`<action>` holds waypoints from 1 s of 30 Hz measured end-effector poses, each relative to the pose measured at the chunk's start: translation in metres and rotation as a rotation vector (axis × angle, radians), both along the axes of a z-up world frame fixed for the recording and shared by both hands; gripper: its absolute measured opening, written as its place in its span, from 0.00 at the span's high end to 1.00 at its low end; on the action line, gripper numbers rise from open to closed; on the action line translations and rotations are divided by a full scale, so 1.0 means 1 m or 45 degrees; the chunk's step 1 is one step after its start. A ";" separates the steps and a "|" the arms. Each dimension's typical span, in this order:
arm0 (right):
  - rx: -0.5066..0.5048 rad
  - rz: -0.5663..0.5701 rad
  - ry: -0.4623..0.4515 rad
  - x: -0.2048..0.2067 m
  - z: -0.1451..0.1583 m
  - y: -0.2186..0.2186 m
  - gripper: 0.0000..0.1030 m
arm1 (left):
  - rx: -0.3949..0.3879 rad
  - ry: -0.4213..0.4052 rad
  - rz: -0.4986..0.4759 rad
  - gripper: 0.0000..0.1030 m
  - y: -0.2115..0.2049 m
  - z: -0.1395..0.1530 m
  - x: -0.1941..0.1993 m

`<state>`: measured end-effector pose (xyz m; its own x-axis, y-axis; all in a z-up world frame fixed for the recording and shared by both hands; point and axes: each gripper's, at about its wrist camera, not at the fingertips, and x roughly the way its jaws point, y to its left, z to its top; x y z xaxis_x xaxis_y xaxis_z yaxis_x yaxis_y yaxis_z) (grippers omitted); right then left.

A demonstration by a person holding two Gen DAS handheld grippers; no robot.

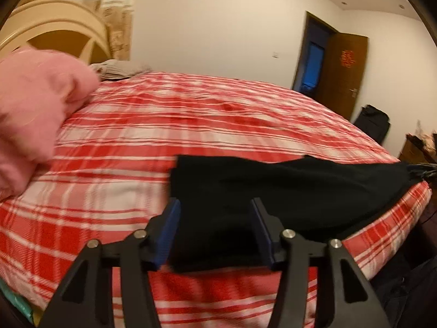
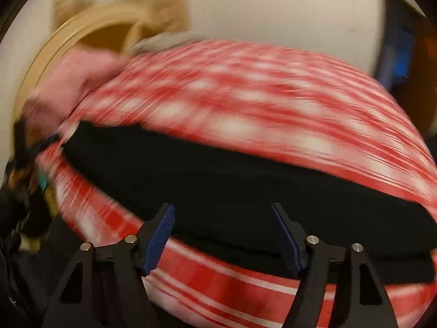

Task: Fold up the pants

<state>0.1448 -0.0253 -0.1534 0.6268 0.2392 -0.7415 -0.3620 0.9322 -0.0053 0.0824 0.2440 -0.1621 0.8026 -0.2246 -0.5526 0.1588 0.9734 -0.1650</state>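
The black pants lie in a long band across the near side of the red plaid bed. My left gripper stands open over their left end, with black cloth showing between its blue pads. The other end tapers toward a dark tool at the far right; contact there cannot be made out. The right wrist view is blurred by motion. In it my right gripper is open above the pants, nothing pinched between its fingers. The left tool shows dimly at the pants' far end.
A pink quilt is heaped at the left by the cream headboard, and grey clothes lie behind it. The bed's near edge runs under the grippers. A brown door and a dark bag stand at the far right.
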 end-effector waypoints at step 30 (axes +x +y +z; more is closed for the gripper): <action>-0.322 0.356 0.087 0.009 -0.076 0.100 0.95 | 0.154 0.199 -0.088 0.46 -0.017 -0.028 -0.005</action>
